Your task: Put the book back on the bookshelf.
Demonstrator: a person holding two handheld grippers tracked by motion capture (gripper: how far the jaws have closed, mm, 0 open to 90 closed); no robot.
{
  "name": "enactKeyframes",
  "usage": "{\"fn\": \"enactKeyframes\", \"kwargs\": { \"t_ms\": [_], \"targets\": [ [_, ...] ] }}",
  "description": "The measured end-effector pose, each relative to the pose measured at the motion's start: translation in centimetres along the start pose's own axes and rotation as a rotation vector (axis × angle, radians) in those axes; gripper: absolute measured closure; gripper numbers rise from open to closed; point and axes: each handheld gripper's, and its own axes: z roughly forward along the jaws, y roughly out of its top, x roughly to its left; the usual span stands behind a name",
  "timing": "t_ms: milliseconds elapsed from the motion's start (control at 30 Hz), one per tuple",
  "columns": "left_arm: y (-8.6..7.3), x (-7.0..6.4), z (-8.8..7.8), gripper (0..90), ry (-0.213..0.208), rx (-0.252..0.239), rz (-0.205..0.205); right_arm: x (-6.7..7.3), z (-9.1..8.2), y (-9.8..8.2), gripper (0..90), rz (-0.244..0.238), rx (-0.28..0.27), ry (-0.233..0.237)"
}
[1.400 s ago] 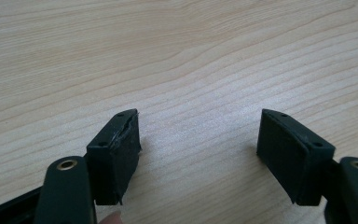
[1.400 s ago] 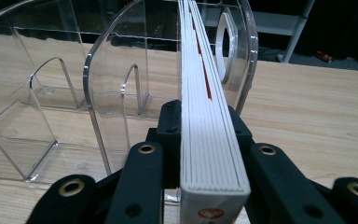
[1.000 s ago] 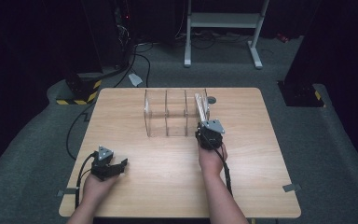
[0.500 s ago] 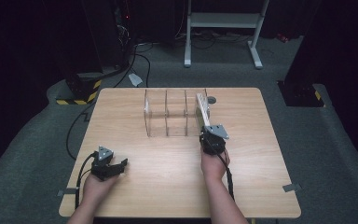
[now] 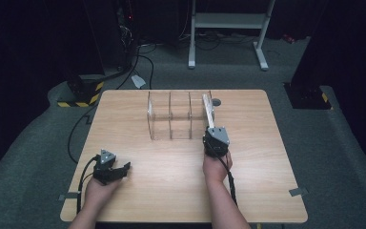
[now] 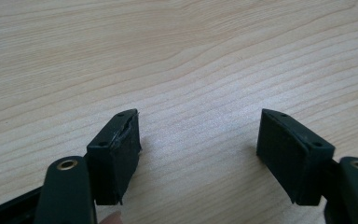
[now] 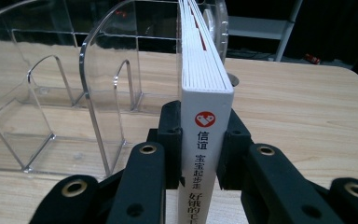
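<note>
A white book with a red logo and black characters on its spine stands on edge, its far part inside the rightmost slot of a clear acrylic rack. My right gripper is shut on the book's near end, one pad pressing each cover. From above, the book runs from the rack toward the right gripper. Near the table's front left, my left gripper rests low over bare wood. Its jaws stand wide apart, and the left gripper holds nothing.
The rack's other slots hold nothing. A small dark round object lies on the wooden table just behind the rack's right end. Cables trail off the table's left side, and a white stand stands on the floor beyond.
</note>
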Motion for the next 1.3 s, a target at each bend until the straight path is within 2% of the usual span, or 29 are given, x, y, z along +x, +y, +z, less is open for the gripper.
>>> {"fn": "enactKeyframes", "kwargs": {
  "t_ms": [200,333,633,867,1000,1300],
  "targets": [
    [0.0,0.0,0.0,30.1,0.0,0.0,0.0,0.4,0.0,-0.1,74.9,0.012,-0.01,-0.019],
    [0.0,0.0,0.0,30.1,0.0,-0.001,-0.001,0.4,0.0,-0.3,74.7,0.041,-0.008,-0.032],
    [0.0,0.0,0.0,30.2,0.0,0.0,-0.001,0.4,0.1,-0.6,73.8,0.081,-0.002,-0.028],
    [0.0,0.0,0.0,30.2,0.0,-0.001,-0.001,0.3,-0.1,-0.4,67.8,0.094,-0.002,0.0],
    [0.0,0.0,0.0,30.2,-0.001,0.001,-0.001,0.1,-0.3,-0.3,64.8,0.085,0.01,0.025],
    [0.0,0.0,0.0,30.2,0.0,-0.001,-0.001,-0.4,-1.1,-0.9,64.7,0.08,0.035,0.073]
  ]
}}
